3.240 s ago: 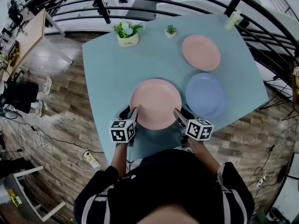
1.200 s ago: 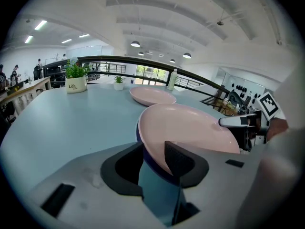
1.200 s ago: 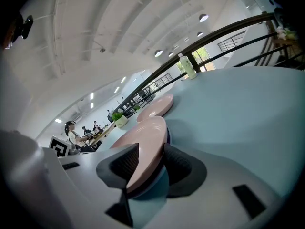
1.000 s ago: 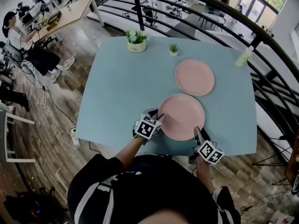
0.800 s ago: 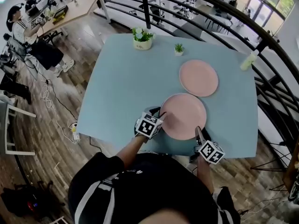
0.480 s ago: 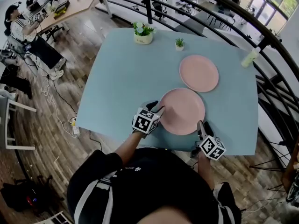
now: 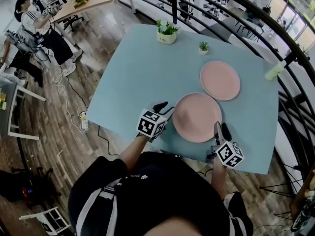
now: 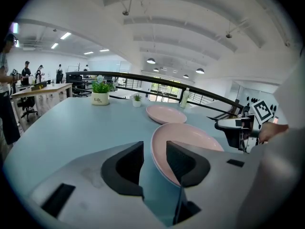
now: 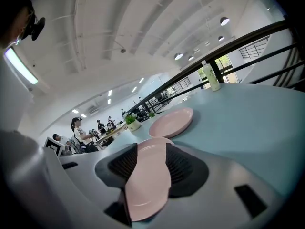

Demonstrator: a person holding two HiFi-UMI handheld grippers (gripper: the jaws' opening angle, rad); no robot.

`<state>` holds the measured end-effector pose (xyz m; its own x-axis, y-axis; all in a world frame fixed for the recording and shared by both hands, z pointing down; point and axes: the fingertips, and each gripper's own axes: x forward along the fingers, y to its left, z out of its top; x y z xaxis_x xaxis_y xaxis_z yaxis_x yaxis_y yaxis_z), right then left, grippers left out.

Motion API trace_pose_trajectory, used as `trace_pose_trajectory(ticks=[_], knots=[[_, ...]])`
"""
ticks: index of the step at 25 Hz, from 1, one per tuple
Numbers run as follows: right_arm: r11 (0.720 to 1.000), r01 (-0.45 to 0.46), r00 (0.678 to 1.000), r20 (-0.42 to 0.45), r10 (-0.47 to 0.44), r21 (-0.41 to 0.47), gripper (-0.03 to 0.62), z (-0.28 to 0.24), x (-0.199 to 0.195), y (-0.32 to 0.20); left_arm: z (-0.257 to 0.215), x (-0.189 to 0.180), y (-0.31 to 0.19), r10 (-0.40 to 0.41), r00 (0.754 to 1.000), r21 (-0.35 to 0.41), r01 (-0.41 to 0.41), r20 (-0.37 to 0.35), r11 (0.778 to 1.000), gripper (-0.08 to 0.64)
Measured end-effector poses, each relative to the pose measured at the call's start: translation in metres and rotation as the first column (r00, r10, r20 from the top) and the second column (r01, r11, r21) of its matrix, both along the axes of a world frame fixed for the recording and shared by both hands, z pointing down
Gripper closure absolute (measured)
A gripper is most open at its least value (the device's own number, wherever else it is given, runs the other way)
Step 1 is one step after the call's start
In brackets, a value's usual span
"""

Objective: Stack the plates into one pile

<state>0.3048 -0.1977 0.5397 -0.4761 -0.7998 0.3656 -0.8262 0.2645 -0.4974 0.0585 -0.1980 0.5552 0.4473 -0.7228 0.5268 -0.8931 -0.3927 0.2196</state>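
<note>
Pink plate [image 7: 197, 117] moved over blue plate, hiding it; right gripper [image 7: 220, 128] jaws grip rim.

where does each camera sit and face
Head view: on the person's head, facing down at the table; shows torso, left claw, right claw.
Left gripper view: on the left claw, facing along the table; its jaws, just opened further, straddle the near plate.
Right gripper view: on the right claw, facing across the table; jaws on that plate.
Shared: all show the far plate.
</note>
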Motion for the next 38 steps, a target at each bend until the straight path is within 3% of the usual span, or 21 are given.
trace_pose_trajectory(ticks=[9, 18, 24, 38], knots=[[0.995, 0.050, 0.999, -0.003, -0.050, 0.088, 0.403, -0.030, -0.002, -0.040, -0.043, -0.042, -0.009, -0.097, 0.995, 0.078, 0.098, -0.011, 0.992, 0.416], [0.997, 0.004, 1.000, -0.001, -0.004, 0.072, 0.399, -0.032, 0.004, -0.082, -0.066, -0.056, -0.058, -0.093, 0.995, 0.116, 0.097, -0.041, 0.989, 0.416], [0.999, -0.038, 0.999, -0.022, 0.039, 0.034, 0.394, -0.025, 0.014, -0.106, -0.063, -0.035, -0.107, -0.042, 0.997, 0.102, 0.049, -0.071, 0.994, 0.416], [0.980, -0.179, 0.982, -0.068, 0.174, -0.085, 0.385, 0.015, 0.045, -0.152, -0.015, 0.040, -0.198, 0.096, 0.982, -0.019, -0.100, -0.166, 0.995, 0.397]])
